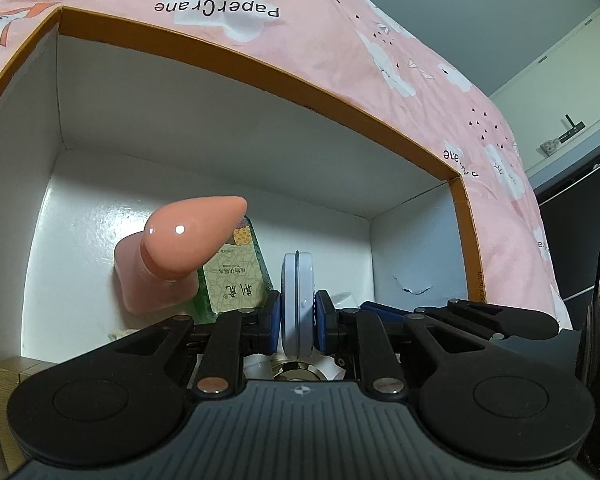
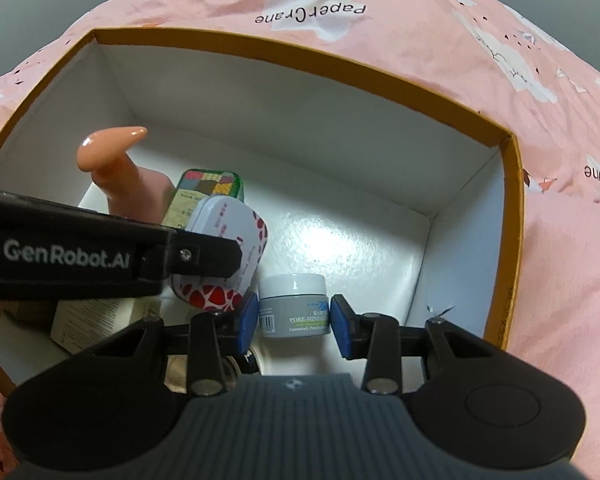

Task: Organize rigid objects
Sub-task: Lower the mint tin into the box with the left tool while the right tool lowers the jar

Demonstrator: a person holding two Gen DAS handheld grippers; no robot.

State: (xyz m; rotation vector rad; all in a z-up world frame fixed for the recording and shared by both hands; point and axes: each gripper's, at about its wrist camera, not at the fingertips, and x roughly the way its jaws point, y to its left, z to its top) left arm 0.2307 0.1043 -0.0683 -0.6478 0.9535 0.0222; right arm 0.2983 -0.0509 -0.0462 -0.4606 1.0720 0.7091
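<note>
Placing step: left gripper [image 1: 297, 312] clamps a tin [image 1: 297, 304] on edge, right gripper [image 2: 294, 322] clamps a jar [image 2: 294, 304], both low inside the box [image 2: 300, 54]. Next, likely: set down, release.

Pink crane-print bedsheet [image 1: 320, 60], grey wall [image 1: 480, 12], white cabinet [image 1: 572, 80].

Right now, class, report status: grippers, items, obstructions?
Left gripper shut on white flat tin. Right gripper shut on grey cream jar. Both over white box; no obstruction.
</note>
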